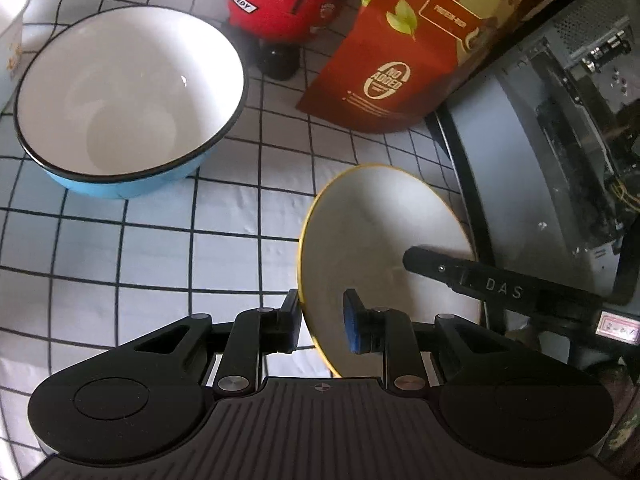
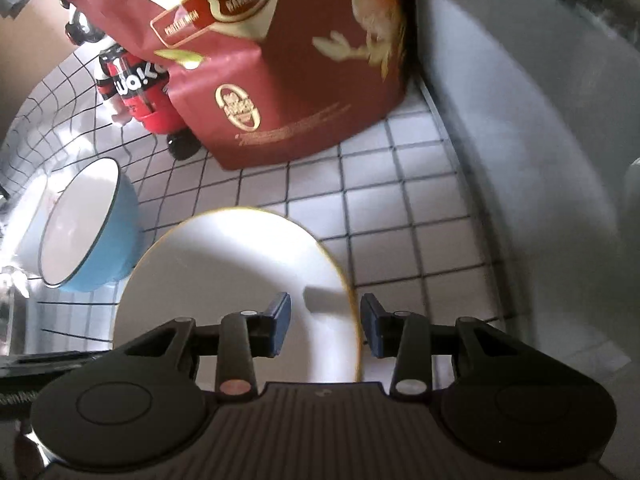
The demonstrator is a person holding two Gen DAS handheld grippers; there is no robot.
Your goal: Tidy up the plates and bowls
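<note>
The left gripper point(image 1: 320, 322) has its two blue-padded jaws parted by a moderate gap, with the near rim of a white, yellow-edged round ceramic plate point(image 1: 372, 232) passing between them; the outer pad sits just beside the rim and the inner pad lies over the plate's face, but whether either pad actually presses on it cannot be told. The right gripper point(image 2: 326, 326) stands spread about as wide, straddling the opposite edge of the same plate point(image 2: 224, 280), one pad above the white face and the other outside the yellow rim, with a visible gap on both sides, so it grasps nothing. In the left wrist view the plate appears tilted up on edge, and the black arm of the right gripper point(image 1: 472, 276) reaches over its far side. The plate is over a white tablecloth with a black grid point(image 1: 140, 248), near its right border. Farther off on the cloth sits a light-blue enamel bowl with a white inside and black rim point(image 1: 128, 100), well apart from the plate. Behind stand a red figurine-shaped bottle point(image 1: 288, 4) and a dark-red printed food pouch point(image 1: 404, 56), upright and close together.
</note>
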